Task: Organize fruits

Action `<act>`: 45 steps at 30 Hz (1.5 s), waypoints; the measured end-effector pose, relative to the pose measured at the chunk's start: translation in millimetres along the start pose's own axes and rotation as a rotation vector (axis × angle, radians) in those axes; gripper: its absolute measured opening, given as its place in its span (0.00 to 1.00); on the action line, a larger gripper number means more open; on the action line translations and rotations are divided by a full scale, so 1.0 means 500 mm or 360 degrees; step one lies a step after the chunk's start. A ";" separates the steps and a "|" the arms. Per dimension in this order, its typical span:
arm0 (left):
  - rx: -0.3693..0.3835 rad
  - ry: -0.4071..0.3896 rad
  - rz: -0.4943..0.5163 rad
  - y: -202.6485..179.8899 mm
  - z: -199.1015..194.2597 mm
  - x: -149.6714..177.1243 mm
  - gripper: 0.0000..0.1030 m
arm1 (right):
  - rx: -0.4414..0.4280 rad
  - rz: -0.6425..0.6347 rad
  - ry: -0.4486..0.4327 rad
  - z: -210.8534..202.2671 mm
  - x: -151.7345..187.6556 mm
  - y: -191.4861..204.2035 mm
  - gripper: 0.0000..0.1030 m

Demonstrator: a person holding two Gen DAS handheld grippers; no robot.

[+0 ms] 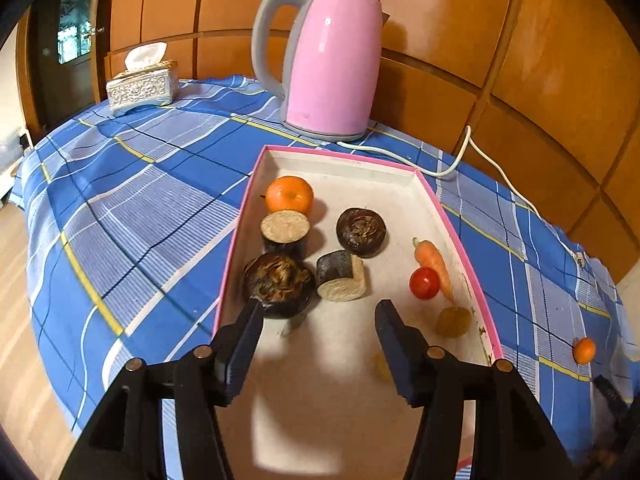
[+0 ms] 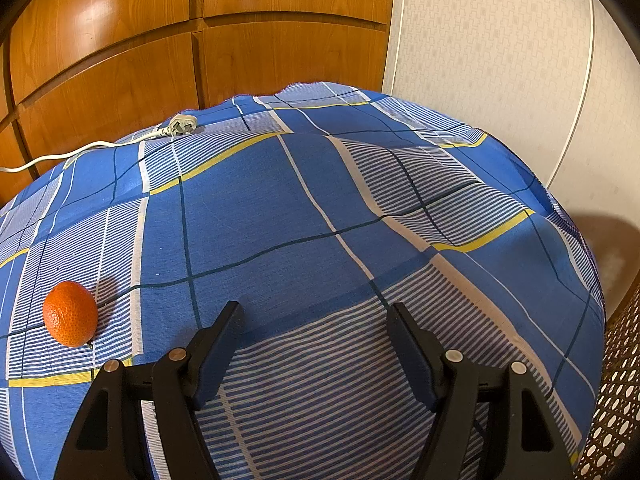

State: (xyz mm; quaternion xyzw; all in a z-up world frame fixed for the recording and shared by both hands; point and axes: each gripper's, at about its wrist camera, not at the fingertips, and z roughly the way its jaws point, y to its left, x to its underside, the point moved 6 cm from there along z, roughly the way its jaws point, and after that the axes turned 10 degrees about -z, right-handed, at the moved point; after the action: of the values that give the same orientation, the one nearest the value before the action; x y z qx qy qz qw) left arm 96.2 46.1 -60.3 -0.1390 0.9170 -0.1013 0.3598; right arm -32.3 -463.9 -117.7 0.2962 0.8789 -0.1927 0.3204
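Observation:
A shallow pink-rimmed box (image 1: 451,222) lies on the blue checked tablecloth. In it are an orange (image 1: 289,195), two dark round fruits (image 1: 278,284) (image 1: 361,232), two cut dark-skinned pieces (image 1: 285,231) (image 1: 341,276), a small carrot (image 1: 434,262), a cherry tomato (image 1: 424,283) and a yellowish lump (image 1: 453,321). My left gripper (image 1: 319,308) is open over the near part of the box with nothing between its fingers; its left fingertip (image 1: 253,314) is right beside the nearer dark fruit. A tangerine (image 2: 70,314) (image 1: 584,350) lies on the cloth, left of my open, empty right gripper (image 2: 314,308).
A pink electric kettle (image 1: 332,64) stands behind the box; its white cord (image 1: 472,152) runs to a plug (image 2: 182,125) at the table's far edge. A silver tissue box (image 1: 142,86) sits at the far left. Wooden panels back the table, and a woven chair (image 2: 616,412) is at the right.

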 end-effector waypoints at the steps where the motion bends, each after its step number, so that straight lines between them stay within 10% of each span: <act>1: -0.0003 -0.0004 -0.0003 0.002 -0.003 0.001 0.60 | 0.0000 0.0000 0.0000 0.000 0.000 0.000 0.73; 45: -0.0043 -0.0009 0.0026 0.061 -0.035 0.093 0.70 | 0.0005 0.0003 0.0001 0.000 0.000 0.002 0.73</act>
State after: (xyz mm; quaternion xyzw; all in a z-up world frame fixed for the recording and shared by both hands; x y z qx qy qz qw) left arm 45.9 61.2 -85.7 -0.1366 0.9183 -0.0856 0.3615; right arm -31.8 -462.9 -117.9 0.2975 0.8785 -0.1937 0.3198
